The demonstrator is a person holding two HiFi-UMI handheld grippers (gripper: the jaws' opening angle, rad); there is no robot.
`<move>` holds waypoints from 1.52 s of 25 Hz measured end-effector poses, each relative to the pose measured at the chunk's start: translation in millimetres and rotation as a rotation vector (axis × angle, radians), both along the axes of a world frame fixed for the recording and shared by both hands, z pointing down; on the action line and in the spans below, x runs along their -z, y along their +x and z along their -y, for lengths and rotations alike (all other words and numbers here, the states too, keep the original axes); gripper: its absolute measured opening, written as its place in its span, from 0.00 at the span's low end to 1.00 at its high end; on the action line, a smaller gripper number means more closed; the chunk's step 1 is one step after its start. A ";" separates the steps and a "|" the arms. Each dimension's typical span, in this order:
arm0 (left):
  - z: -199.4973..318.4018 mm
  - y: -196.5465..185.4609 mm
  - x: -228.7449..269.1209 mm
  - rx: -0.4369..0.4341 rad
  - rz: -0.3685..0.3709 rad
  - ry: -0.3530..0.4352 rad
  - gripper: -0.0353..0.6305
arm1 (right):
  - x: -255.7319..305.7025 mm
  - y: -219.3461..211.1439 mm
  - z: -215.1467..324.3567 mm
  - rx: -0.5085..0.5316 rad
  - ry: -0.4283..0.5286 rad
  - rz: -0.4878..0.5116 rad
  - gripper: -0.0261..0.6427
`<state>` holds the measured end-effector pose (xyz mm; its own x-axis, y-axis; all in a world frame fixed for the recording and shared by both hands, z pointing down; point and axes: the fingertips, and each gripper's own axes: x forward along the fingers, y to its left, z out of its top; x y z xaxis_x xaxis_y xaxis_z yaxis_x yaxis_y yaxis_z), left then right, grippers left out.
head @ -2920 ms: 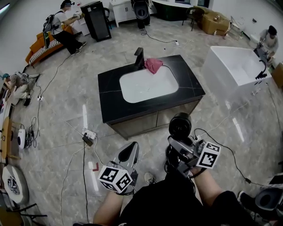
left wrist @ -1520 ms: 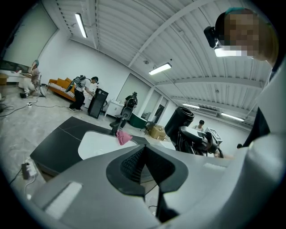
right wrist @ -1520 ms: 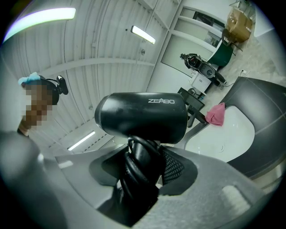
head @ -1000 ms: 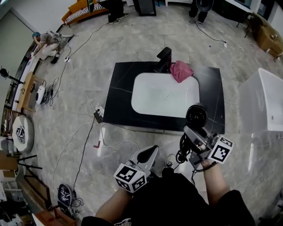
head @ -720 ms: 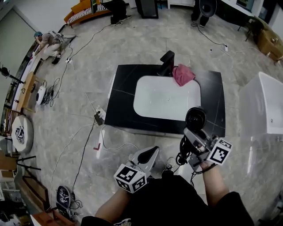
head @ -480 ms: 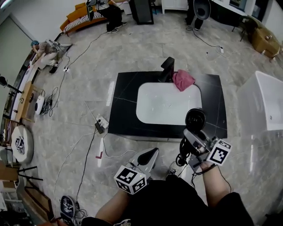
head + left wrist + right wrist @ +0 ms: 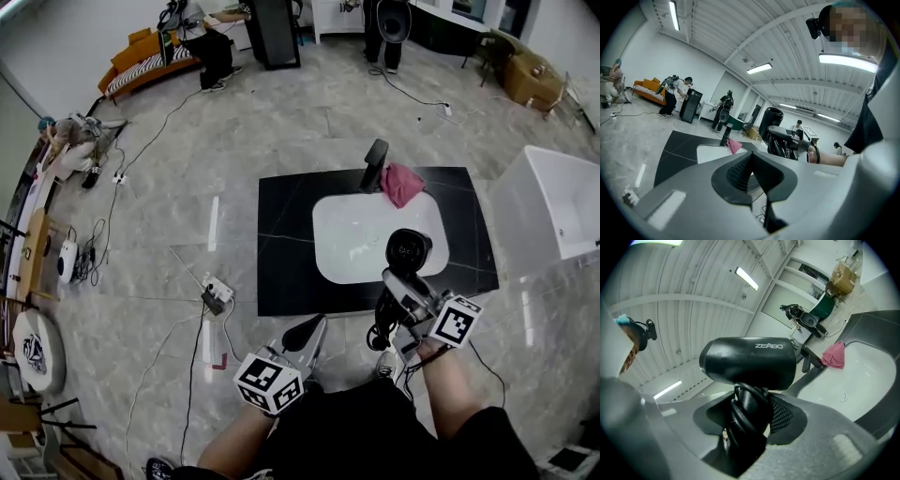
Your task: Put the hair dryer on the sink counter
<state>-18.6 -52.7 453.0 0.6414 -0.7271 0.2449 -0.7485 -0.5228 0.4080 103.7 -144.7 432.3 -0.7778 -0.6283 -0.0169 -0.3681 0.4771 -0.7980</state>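
A black hair dryer [image 7: 406, 253] is held by its handle, which has the cord wound round it, in my right gripper [image 7: 397, 294]. In the right gripper view the barrel [image 7: 750, 363] stands above the jaws, which are shut on the handle [image 7: 746, 420]. The dryer hangs over the front edge of the black sink counter [image 7: 286, 244] with its white basin [image 7: 361, 234]. My left gripper [image 7: 311, 330] is lower left, off the counter, over the floor. Its jaws meet with nothing between them [image 7: 751, 161]. The dryer [image 7: 774, 127] also shows in the left gripper view.
A black faucet [image 7: 375, 165] and a pink cloth [image 7: 403, 184] sit at the counter's far edge. A white tub [image 7: 553, 202] stands to the right. A power strip [image 7: 217, 292] and cables lie on the floor left of the counter. People work far back.
The view has shifted: the counter now sits more to the right and directly ahead of the dryer. Both grippers keep their pose, and the right one keeps its hold on the dryer.
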 end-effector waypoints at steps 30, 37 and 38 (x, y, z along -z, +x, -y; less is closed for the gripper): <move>0.4 -159.3 -4.4 -0.028 -0.023 0.028 0.06 | -26.7 -201.9 35.4 0.097 0.034 -0.313 0.34; 13.5 -163.4 -6.8 0.051 0.000 0.026 0.06 | -42.7 -212.9 66.7 0.262 0.118 -0.475 0.34; 16.3 -162.7 -6.8 0.065 0.002 0.024 0.06 | -45.9 -214.4 70.5 0.293 0.134 -0.502 0.34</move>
